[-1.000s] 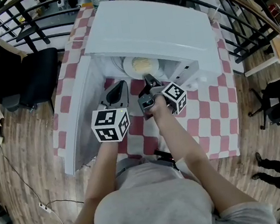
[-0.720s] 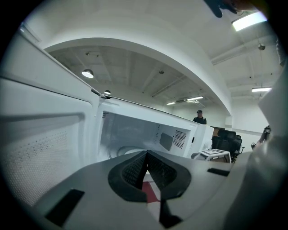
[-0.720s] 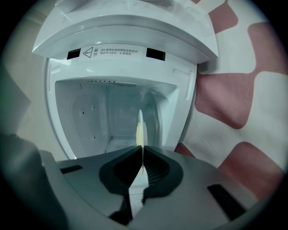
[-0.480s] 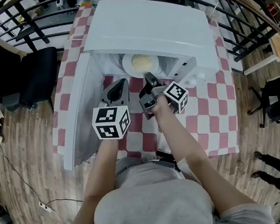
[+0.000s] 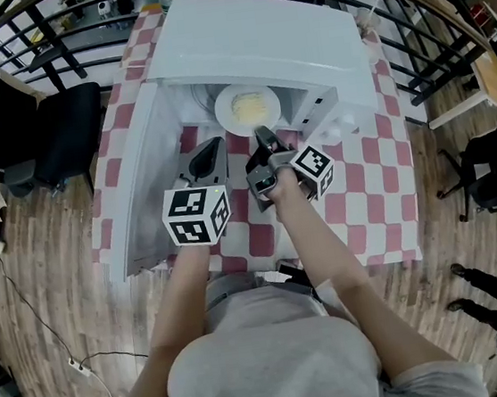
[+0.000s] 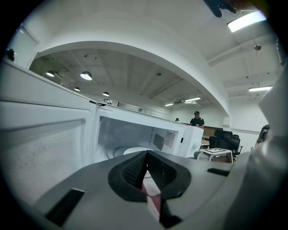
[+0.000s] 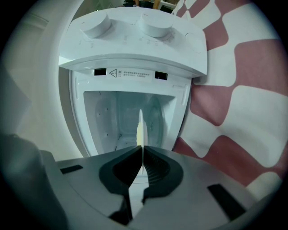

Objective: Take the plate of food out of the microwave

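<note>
The plate (image 5: 226, 115) is pinched by its near rim in the right gripper (image 5: 263, 132) and held flat, presumably to protect the food (image 5: 253, 105). The left gripper (image 5: 216, 146) is closed and empty, just left.

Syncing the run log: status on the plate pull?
Right gripper shut on plate rim. Left gripper shut, empty, alongside. Plate, food on it, at microwave mouth, partly under its top. Door swung open, path clear.

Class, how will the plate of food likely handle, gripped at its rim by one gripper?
Probably stiff: the plate looks straight edge-on in the right gripper. Likely tips easily: the food lies beyond that rim grip. Smooth rim may slip.
</note>
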A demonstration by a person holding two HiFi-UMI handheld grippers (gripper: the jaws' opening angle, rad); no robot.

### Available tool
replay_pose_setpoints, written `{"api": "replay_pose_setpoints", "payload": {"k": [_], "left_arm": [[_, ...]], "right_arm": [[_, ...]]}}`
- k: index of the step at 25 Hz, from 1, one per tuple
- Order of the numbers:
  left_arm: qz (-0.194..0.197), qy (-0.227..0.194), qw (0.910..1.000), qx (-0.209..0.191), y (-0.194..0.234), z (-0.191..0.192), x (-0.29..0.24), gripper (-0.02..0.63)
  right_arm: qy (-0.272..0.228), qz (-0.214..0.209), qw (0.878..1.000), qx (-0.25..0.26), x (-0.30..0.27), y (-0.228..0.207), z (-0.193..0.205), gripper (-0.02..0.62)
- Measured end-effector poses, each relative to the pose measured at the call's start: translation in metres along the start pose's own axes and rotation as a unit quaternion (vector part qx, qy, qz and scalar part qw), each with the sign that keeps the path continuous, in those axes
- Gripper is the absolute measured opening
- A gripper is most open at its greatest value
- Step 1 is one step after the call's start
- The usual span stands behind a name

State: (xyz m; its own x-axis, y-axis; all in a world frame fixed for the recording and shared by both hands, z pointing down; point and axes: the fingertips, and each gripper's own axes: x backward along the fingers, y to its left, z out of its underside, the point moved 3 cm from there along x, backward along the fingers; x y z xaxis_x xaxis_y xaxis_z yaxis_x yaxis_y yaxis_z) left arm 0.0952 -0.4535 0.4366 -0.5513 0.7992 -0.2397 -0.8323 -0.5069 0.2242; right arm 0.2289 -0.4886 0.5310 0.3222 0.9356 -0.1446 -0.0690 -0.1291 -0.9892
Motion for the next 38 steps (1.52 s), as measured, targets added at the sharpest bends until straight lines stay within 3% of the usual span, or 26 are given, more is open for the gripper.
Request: {"api": "replay_pose_setpoints", "payload": {"k": [38], "left_arm": [[0.003, -0.036, 0.9992, -0.017, -0.040, 0.000, 0.057, 0.002]], "right_arm": [[-0.014, -0.038, 0.999, 0.015, 0.093, 0.038, 0.034, 0.032]]}}
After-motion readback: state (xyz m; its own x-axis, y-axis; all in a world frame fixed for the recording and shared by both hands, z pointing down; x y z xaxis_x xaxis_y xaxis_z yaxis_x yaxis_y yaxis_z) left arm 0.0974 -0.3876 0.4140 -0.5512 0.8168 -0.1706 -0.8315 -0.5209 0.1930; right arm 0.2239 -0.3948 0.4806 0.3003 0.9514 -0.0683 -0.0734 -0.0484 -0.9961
